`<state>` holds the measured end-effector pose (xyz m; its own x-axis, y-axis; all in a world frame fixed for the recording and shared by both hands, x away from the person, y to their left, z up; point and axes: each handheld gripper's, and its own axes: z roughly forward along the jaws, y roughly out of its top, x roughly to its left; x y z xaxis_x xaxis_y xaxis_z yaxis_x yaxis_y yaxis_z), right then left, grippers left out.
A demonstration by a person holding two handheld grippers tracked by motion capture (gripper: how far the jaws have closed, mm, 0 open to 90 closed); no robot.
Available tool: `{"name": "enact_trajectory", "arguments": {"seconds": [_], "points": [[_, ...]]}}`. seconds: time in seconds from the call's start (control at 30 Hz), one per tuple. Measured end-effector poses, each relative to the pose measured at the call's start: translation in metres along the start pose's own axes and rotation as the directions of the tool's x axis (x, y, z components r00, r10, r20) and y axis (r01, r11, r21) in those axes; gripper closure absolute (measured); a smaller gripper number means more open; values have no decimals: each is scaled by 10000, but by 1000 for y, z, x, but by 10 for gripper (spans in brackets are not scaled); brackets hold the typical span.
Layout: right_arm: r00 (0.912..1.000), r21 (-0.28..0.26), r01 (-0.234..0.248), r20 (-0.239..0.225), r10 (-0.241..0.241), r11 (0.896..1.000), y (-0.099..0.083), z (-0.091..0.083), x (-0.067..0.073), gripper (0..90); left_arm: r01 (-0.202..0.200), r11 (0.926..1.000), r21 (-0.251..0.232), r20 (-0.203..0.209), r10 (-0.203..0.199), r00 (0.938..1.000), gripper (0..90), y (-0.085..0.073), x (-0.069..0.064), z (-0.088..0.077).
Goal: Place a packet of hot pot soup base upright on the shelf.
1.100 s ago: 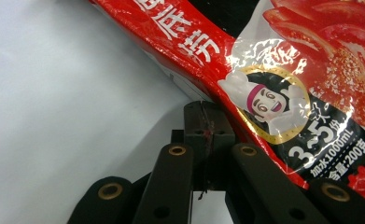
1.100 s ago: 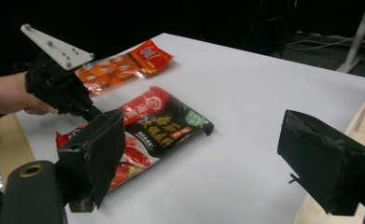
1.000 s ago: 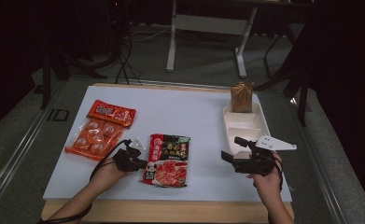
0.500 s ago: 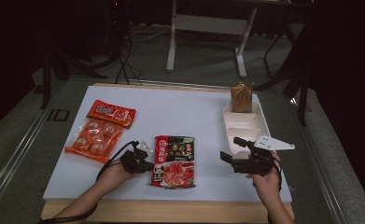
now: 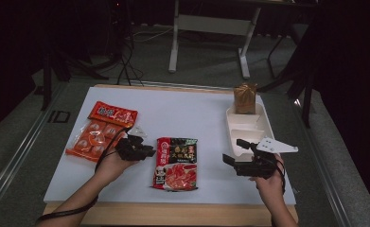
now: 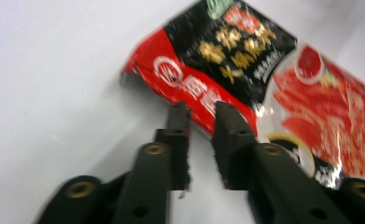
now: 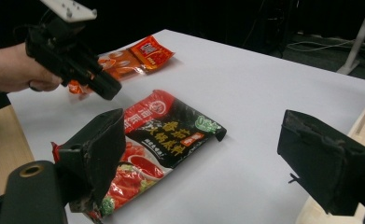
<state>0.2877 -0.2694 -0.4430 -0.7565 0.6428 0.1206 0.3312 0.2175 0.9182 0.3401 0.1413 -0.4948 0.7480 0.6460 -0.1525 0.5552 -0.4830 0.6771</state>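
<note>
High view: fixed, above the person's side of the table (image 5: 206,106), facing forward and down, far enough to take in the whole tabletop plus floor at 12 o'clock; forearms enter from 6 o'clock. Left gripper view: rides the left gripper (image 6: 196,123), looks steeply down along its black jaws rising from 6 o'clock, very close to the surface, blurred. Right gripper view: rides the right gripper (image 7: 217,161), low, near level, facing across the table toward the other hand at 10 o'clock. All three share the red-and-black sauce packet (image 5: 175,163) (image 6: 264,79) (image 7: 164,135); high and right gripper views share the orange snack bag (image 5: 100,132) (image 7: 133,56).
</note>
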Motion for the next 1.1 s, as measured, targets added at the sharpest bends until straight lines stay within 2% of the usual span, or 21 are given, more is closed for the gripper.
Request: {"name": "enact_trajectory", "arguments": {"seconds": [0.17, 0.27, 0.4, 0.63, 0.8, 1.0, 1.1], "points": [[10000, 46, 47, -17, -47, 10000, -1, 1, 1, 150, 265, 9994, -229, -225, -270, 9994, 611, 8, 6, 7], [10000, 94, 62, -25, -62, 9999, -1, 2, 0, 150, 300, 9990, -338, -338, -312, 9989, 573, 12, 12, 14], [10000, 111, 84, -34, -83, 9999, -2, 2, 1, 150, 296, 9993, -211, -503, -306, 9983, 541, 19, 20, 25], [9999, 169, 130, -54, -129, 9998, -3, 3, 1, 150, 692, 9975, -107, -283, -694, 9972, 541, 24, 30, 44], [9998, 219, 168, -67, -167, 9996, -3, 4, 1, 150, 690, 9975, 180, -285, -685, 9972, 542, 25, 31, 56], [9999, 224, 125, -91, -123, 9997, -4, 5, 0, 150, 875, 9953, 419, -58, -874, 9962, 544, 22, 33, 69], [9999, 245, 142, -84, -140, 9996, -4, 5, 0, 150, 846, 9944, 635, -67, -843, 9964, 576, 22, 32, 74]]}}
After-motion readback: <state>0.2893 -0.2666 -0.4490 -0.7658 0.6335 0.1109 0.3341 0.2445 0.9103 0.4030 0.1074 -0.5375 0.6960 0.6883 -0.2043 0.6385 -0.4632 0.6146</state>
